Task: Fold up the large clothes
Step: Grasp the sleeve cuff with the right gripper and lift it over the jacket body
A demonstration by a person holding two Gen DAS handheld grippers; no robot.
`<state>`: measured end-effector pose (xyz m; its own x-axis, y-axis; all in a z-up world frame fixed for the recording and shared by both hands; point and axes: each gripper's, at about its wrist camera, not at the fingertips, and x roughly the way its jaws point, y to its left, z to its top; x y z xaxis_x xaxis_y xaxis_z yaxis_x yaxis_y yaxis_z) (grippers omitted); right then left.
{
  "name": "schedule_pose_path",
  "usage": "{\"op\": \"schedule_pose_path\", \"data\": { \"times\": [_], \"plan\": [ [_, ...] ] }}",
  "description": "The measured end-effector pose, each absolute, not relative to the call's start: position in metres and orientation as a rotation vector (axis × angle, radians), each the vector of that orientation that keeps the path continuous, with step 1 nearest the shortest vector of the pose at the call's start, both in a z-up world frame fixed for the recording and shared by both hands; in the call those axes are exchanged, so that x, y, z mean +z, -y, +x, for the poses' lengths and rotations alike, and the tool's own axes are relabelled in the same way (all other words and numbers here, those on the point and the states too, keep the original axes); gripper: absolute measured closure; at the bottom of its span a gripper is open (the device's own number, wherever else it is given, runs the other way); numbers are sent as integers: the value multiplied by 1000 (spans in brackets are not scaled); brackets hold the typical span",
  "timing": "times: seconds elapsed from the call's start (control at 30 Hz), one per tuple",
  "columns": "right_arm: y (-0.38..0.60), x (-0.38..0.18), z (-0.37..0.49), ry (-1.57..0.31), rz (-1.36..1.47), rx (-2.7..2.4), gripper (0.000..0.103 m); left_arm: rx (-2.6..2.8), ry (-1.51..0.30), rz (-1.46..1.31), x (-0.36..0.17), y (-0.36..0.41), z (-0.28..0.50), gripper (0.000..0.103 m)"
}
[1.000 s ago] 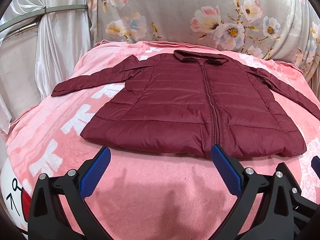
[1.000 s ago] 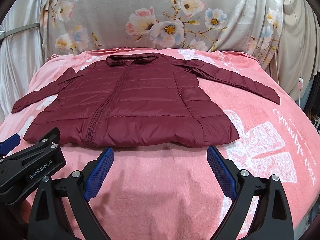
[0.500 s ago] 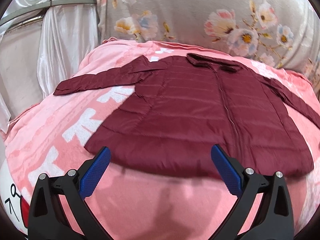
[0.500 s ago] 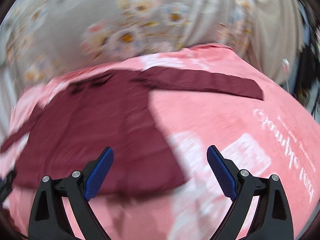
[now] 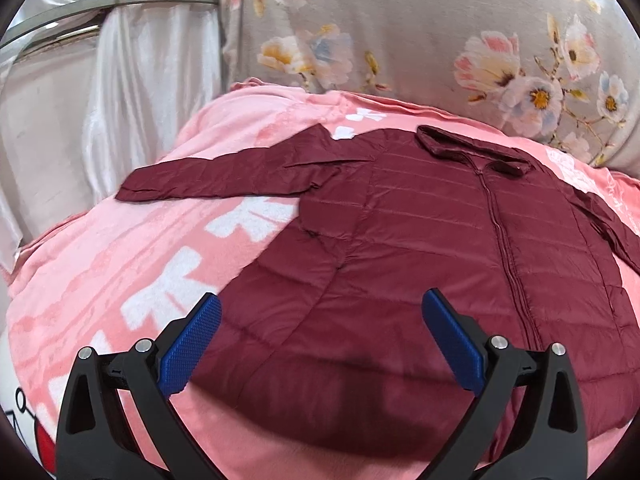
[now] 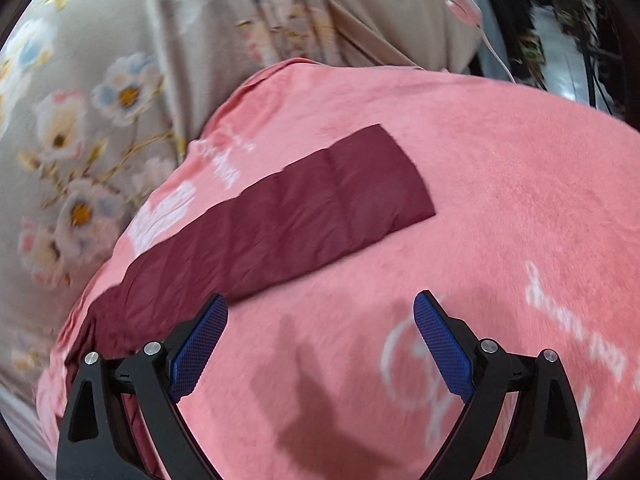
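I judged the fold had not yet begun: the maroon puffer jacket (image 5: 420,248) lay spread flat, front up and zipped, on the pink blanket (image 5: 132,264) covering the bed, with both sleeves stretched out toward the bed's side edges. My left hand-held gripper (image 5: 320,344) hung over the jacket's lower left panel near the hem, its blue pads wide apart and holding nothing. My right hand-held gripper (image 6: 320,344) was just as wide open and empty, above bare blanket beside the right sleeve (image 6: 280,220), whose cuff end lay ahead and slightly to the left of the fingers, toward the bed's far right corner; that view was blurred. The next move, as I read it, called for closing each gripper on a sleeve and bringing the sleeves in across the body.
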<state>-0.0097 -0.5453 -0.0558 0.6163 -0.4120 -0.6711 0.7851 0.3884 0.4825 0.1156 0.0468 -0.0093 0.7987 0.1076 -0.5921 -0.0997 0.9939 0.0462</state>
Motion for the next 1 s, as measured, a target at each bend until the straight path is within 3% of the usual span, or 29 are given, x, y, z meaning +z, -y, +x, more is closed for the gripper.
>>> {"op": "schedule_pose_path", "data": {
  "times": [0.17,0.23,0.33,0.37,0.4,0.43,0.57,0.8,1.0],
  "plan": [
    [574,-70,3,-462,925,-835,15,65,-656,42,-13,-28,136,5],
    [578,-69,10,-461,913,-848,27,53,-656,55,-14,-22,141,5],
    [589,-72,19,-460,938,-854,60,19,-658,60,-15,-15,149,5],
    [594,-72,22,-459,946,-853,79,9,-659,60,-15,-13,152,5],
    [597,-71,26,-457,954,-847,90,1,-659,59,-14,-12,155,5],
    [597,-67,30,-444,957,-841,94,-4,-658,61,-13,-10,159,5],
    [574,-21,58,-354,847,-770,97,-2,-646,53,-7,-11,168,5],
    [438,77,155,-287,576,-338,97,7,-629,-7,7,-25,180,5],
    [309,90,225,-348,456,-8,97,27,-619,-74,16,-55,188,5]
  ]
}}
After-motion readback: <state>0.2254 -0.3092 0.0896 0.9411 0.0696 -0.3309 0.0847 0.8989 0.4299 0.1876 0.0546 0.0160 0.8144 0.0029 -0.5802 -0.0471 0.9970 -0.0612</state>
